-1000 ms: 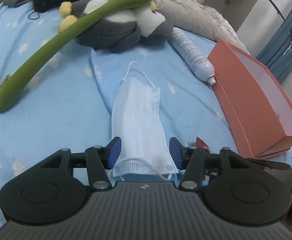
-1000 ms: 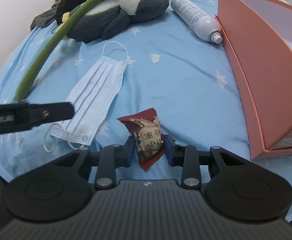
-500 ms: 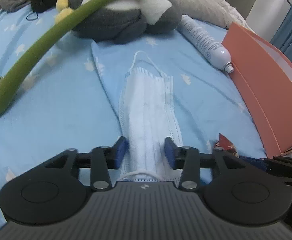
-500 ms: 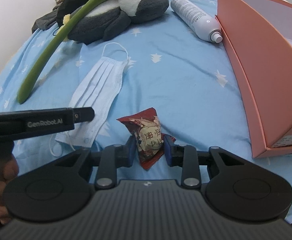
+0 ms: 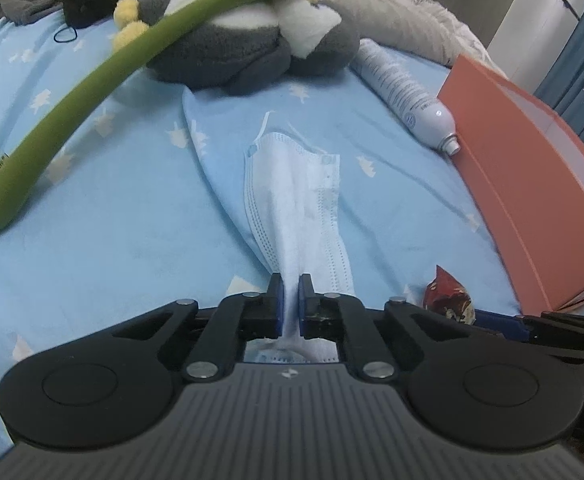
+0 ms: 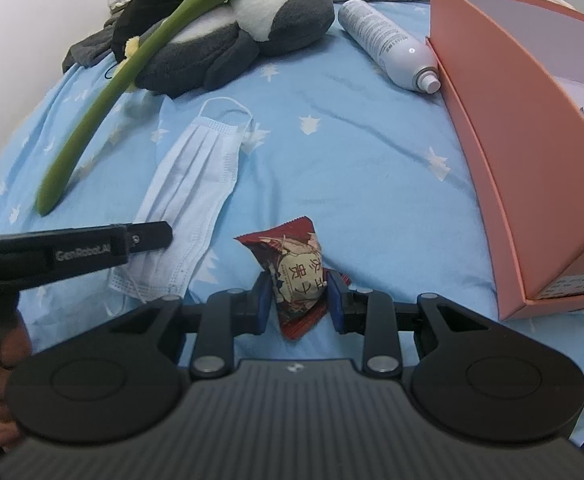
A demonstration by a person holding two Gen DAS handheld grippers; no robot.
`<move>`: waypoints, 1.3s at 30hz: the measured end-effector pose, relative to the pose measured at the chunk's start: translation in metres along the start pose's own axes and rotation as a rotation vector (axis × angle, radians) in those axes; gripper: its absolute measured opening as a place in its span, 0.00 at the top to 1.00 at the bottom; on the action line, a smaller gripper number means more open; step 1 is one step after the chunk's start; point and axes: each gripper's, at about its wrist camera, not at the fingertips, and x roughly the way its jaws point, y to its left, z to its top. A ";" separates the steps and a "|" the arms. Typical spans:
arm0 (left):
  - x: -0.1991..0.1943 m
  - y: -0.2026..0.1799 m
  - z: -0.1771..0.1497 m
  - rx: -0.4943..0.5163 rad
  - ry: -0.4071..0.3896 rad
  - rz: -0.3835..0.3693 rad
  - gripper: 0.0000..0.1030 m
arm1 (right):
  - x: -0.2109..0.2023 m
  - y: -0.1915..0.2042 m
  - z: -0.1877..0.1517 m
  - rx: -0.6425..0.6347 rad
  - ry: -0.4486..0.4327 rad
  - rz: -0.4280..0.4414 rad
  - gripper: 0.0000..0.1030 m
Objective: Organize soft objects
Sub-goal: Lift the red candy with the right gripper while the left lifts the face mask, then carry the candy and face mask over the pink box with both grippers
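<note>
A pale blue face mask (image 5: pixel 292 200) lies lengthwise on the blue bedsheet (image 5: pixel 112 240). My left gripper (image 5: pixel 290 284) is closing on the mask's near end, which is bunched between the pads. The right wrist view shows the mask (image 6: pixel 196 200) with the left gripper (image 6: pixel 160 234) over its near corner. My right gripper (image 6: pixel 298 292) is shut on a red snack packet (image 6: pixel 298 268) that rests on the sheet. The same packet (image 5: pixel 448 300) shows at the left wrist view's lower right.
A grey penguin plush (image 5: pixel 244 48) lies at the back with a long green brush (image 5: pixel 72 120) leaning across it. A white spray bottle (image 5: pixel 404 88) lies beside an open orange box (image 5: pixel 532 184) on the right. Dark clothes and a grey blanket lie behind.
The left gripper's jaws have come together from wide apart, pinching the mask's near end into a fold. The right gripper and the packet have stayed put.
</note>
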 end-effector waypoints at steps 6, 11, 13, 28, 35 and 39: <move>-0.022 -0.002 0.007 -0.018 -0.041 -0.027 0.93 | -0.012 0.001 0.007 -0.002 -0.027 0.003 0.68; -0.039 -0.006 0.012 -0.023 -0.060 -0.055 0.93 | -0.024 0.001 0.015 0.000 -0.052 0.006 0.68; -0.045 -0.008 0.014 -0.024 -0.066 -0.064 0.94 | -0.030 0.001 0.019 -0.002 -0.066 0.006 0.68; -0.089 -0.037 0.046 0.004 -0.145 -0.138 0.94 | -0.080 -0.005 0.053 0.008 -0.200 0.008 0.68; -0.111 -0.063 0.066 0.042 -0.185 -0.185 0.94 | -0.113 -0.015 0.068 0.025 -0.294 -0.014 0.68; -0.126 -0.078 0.080 0.053 -0.214 -0.224 0.94 | -0.132 -0.017 0.078 0.029 -0.354 -0.037 0.68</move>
